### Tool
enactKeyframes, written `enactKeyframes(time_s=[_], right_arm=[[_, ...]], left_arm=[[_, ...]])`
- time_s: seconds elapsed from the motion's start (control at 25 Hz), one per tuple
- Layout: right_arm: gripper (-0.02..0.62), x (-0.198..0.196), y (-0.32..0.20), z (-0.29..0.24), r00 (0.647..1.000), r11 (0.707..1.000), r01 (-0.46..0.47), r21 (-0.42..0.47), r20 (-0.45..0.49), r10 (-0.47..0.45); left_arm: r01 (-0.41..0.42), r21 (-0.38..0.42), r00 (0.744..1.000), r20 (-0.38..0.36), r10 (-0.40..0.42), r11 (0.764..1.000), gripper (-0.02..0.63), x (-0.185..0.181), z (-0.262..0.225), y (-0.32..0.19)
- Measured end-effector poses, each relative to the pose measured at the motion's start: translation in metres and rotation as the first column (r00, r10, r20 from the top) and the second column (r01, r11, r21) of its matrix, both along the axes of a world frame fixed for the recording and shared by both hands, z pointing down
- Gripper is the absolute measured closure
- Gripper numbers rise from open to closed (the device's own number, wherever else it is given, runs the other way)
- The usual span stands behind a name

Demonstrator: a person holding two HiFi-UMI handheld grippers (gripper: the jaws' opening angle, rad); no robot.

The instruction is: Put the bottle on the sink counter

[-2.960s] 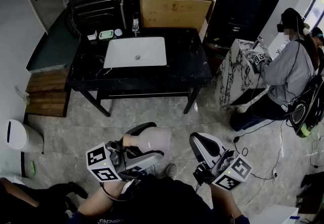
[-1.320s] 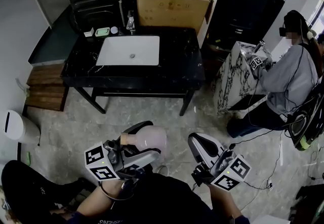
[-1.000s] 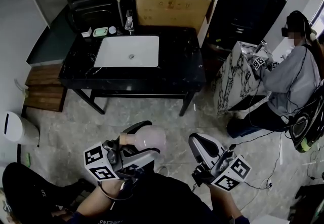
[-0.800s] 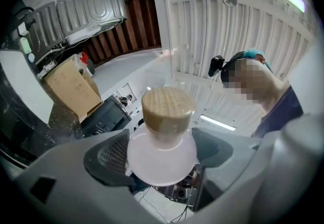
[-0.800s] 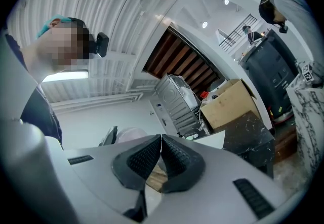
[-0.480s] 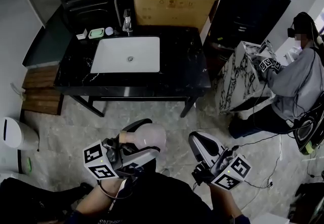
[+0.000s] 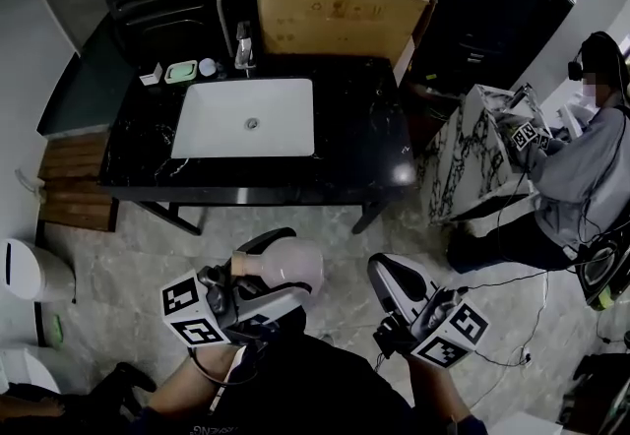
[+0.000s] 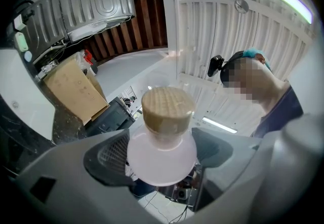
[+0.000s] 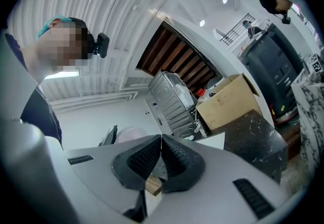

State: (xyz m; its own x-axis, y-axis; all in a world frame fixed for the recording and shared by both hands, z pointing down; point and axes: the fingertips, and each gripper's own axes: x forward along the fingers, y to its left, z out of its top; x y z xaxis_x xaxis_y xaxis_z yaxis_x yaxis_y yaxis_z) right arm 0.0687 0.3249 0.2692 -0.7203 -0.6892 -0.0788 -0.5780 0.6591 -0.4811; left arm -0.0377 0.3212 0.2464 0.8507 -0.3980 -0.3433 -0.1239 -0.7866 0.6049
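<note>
A pale frosted bottle [image 7: 290, 266] with a cork stopper [image 7: 243, 264] lies sideways in my left gripper [image 7: 283, 273], which is shut on its body, low in the head view. The left gripper view shows the bottle [image 8: 161, 159] between both jaws, cork [image 8: 167, 109] pointing away. My right gripper [image 7: 392, 283] hangs beside it, shut and holding nothing; its pads [image 9: 147, 157] meet in the right gripper view. The black marble sink counter [image 7: 359, 138] with a white basin [image 7: 246, 118] stands ahead, well apart from both grippers.
A faucet [image 7: 242, 49] and a green soap dish [image 7: 180, 72] sit at the counter's back edge. Behind it stands a cardboard box [image 7: 335, 5]. A marble-patterned pedestal [image 7: 472, 153] and a seated person [image 7: 586, 157] are to the right. A white bin [image 7: 30, 271] stands left.
The counter has slid lower and nearer in the head view as the view moved toward it. Both grippers keep their pose, the left still shut on the bottle.
</note>
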Motion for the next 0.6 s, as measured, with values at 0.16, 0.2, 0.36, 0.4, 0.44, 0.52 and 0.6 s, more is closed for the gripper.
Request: enactKeyframes(time_s=[0.16, 0.2, 0.36, 0.4, 0.44, 0.52, 0.6], right_arm=[[0.569, -0.006, -0.025, 0.002, 1.000, 1.000, -0.017, -0.001, -0.006, 0.017], [0.569, -0.008, -0.031, 0.000, 1.000, 1.000, -0.023, -0.002, -0.001, 0.023], [0.569, -0.017, -0.058, -0.003, 0.999, 0.999, -0.044, -0.009, 0.008, 0.044], [0.569, -0.018, -0.064, -0.001, 0.999, 0.999, -0.048, -0.010, -0.006, 0.048], [0.569, -0.020, -0.070, 0.000, 0.999, 0.999, -0.053, -0.011, -0.013, 0.053], [0.569, -0.025, -0.083, -0.002, 0.998, 0.998, -0.063, -0.012, -0.017, 0.063], [0.569, -0.031, -0.096, -0.004, 0.997, 0.997, -0.074, -0.018, -0.013, 0.074]], left_arm=[[-0.007, -0.007, 1.000, -0.003, 0.007, 1.000, 0.219, -0.007, 0.002, -0.025], [-0.010, -0.009, 1.000, -0.004, 0.010, 1.000, 0.219, -0.009, 0.003, -0.031], [-0.026, -0.017, 1.000, -0.005, 0.026, 1.000, 0.219, -0.017, 0.004, -0.058], [-0.031, -0.018, 1.000, -0.007, 0.030, 0.999, 0.219, -0.020, 0.003, -0.065], [-0.035, -0.019, 0.999, -0.009, 0.035, 0.999, 0.219, -0.022, 0.003, -0.072], [-0.045, -0.020, 0.999, -0.009, 0.045, 0.999, 0.219, -0.027, 0.001, -0.087], [-0.053, -0.020, 0.999, -0.004, 0.053, 0.998, 0.219, -0.032, 0.001, -0.100]])
